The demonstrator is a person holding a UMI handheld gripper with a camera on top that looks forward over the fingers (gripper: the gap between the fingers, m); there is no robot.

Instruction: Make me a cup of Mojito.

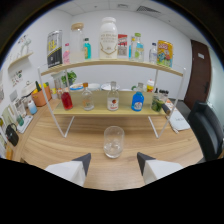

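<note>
Clear stemless drinking glass [114, 141]: one only, standing upright on the pale wooden surface [60, 145], just ahead of the fingers and roughly centred on the gap between them. It looks empty apart from reflections near its base, so judged from this the drink has not been started.

Gripper view. The gripper [114, 161] shows two white fingers with dark tips [83, 161], set well apart with nothing between them; the glass lies beyond the tips, not touching either. The wide spread and the centring suggest the approach is lined up to take the glass, or to keep it in sight while an ingredient is chosen.

Far behind the glass stands a white-framed two-tier wooden shelf rack [107, 112]. Lower tier, left to right among the clearer items: one bottle of red liquid [66, 100], one small clear bottle with a dark cap [88, 98], one clear bottle with a red label [113, 97], one bottle of blue liquid [138, 100]. Four bottles counted with confidence; more items at the right end are too crowded to count. They stand in a row facing the near side, probably so each can be reached singly.

Upper tier: a large white jar [108, 38] in the middle, with cartons and bottles either side; count uncertain.

Far right: one dark chair [209, 129].
</note>
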